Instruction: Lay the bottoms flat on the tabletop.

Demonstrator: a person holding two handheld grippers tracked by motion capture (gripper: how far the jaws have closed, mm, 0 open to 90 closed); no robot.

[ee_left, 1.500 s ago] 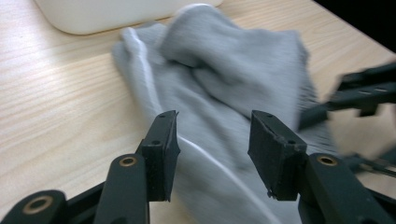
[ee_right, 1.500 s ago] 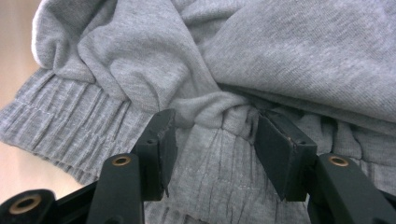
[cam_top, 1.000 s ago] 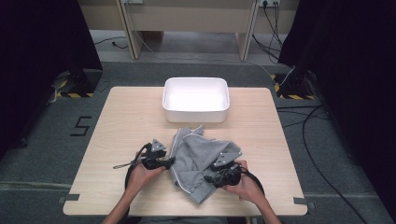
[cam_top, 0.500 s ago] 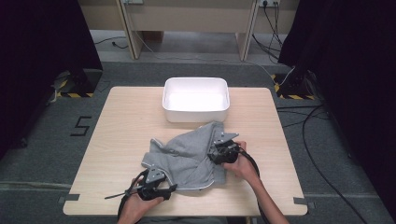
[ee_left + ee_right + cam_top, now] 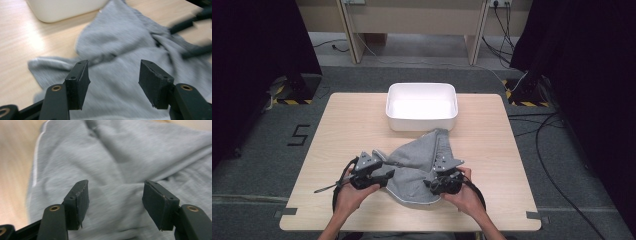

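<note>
A crumpled grey garment (image 5: 417, 162) lies on the wooden table (image 5: 352, 125), its far end touching the white tub (image 5: 422, 122). My left gripper (image 5: 388, 176) is at the garment's left edge and stands open just above the grey cloth (image 5: 117, 45), with nothing between its jaws. My right gripper (image 5: 429, 184) is over the garment's near right part, also open, with grey cloth (image 5: 120, 157) below its jaws. In the left gripper view the right gripper's blurred black jaws show at the upper right.
The white tub (image 5: 65, 10) is empty and sits at the table's far middle. Bare wood lies left and right of the garment. Cables trail from both grippers toward the table's front edge. Dark curtains and floor cables surround the table.
The left gripper came forward from the table's front edge to the garment's left side. The right gripper drew back toward the front. The garment shifted and bunched toward the tub.
</note>
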